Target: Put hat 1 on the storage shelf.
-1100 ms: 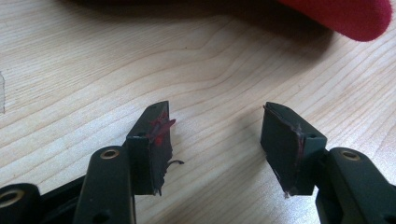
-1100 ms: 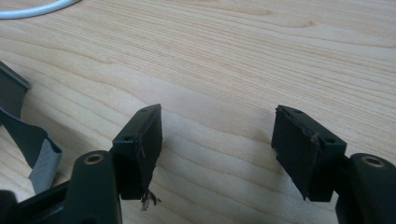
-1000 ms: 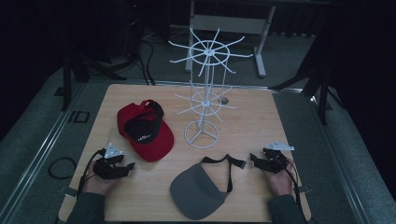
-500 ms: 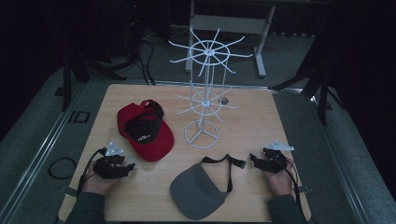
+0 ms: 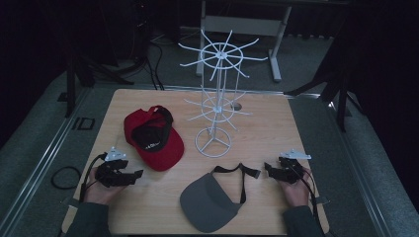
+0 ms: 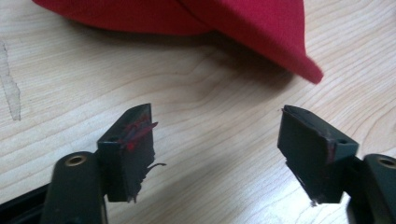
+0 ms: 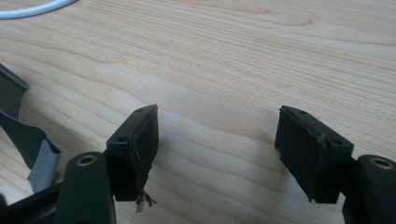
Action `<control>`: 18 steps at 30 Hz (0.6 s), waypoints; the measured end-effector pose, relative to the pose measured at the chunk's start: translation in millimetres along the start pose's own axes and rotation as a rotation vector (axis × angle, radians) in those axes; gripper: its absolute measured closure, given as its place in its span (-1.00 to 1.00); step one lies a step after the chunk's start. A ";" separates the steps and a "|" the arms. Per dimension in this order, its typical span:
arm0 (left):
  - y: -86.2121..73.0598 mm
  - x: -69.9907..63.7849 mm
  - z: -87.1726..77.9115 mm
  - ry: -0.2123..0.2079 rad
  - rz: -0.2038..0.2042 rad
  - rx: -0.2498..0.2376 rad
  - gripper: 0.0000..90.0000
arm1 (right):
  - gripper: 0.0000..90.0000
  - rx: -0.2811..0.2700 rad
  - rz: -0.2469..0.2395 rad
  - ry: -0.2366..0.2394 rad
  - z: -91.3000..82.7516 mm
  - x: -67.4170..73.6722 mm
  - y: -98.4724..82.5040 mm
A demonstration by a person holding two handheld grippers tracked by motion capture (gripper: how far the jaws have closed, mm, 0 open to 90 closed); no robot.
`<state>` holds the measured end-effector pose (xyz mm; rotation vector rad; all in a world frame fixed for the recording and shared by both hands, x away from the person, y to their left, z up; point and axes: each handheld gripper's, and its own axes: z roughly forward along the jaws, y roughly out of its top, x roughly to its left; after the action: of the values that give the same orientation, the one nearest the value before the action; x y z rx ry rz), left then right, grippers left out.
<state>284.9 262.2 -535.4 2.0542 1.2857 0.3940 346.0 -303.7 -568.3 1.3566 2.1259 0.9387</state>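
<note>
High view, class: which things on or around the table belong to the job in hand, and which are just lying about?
Job in hand:
red cap
grey visor
white wire rack
left gripper, open
right gripper, open

Lying about:
cable loop on the floor
grey stand behind the table

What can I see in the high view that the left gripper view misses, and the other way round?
High view alone: the white wire rack, the grey visor, both hands and the right tongs. Left gripper view alone: close up, red marks on one pad of the open, empty left tongs. Shared: the red cap and the wooden table.
</note>
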 end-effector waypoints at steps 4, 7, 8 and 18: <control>4.7 -3.4 -2.2 -0.025 0.002 -0.012 -0.42 | -0.33 0.000 0.000 0.000 0.0 0.0 0.0; 9.4 -6.9 -2.5 -0.032 0.016 -0.014 -0.43 | -0.33 -0.001 0.000 0.000 0.0 0.0 0.0; 11.0 -7.7 -2.6 -0.035 0.017 -0.014 -0.43 | -0.33 -0.001 0.000 0.000 0.0 0.0 0.0; 25.4 -14.9 3.4 -0.047 0.038 0.005 -0.43 | -0.33 -0.001 0.001 0.000 0.0 0.0 0.0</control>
<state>297.0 240.5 -519.2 2.0823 1.2229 0.3582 346.0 -303.7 -568.4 1.3569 2.1251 0.9395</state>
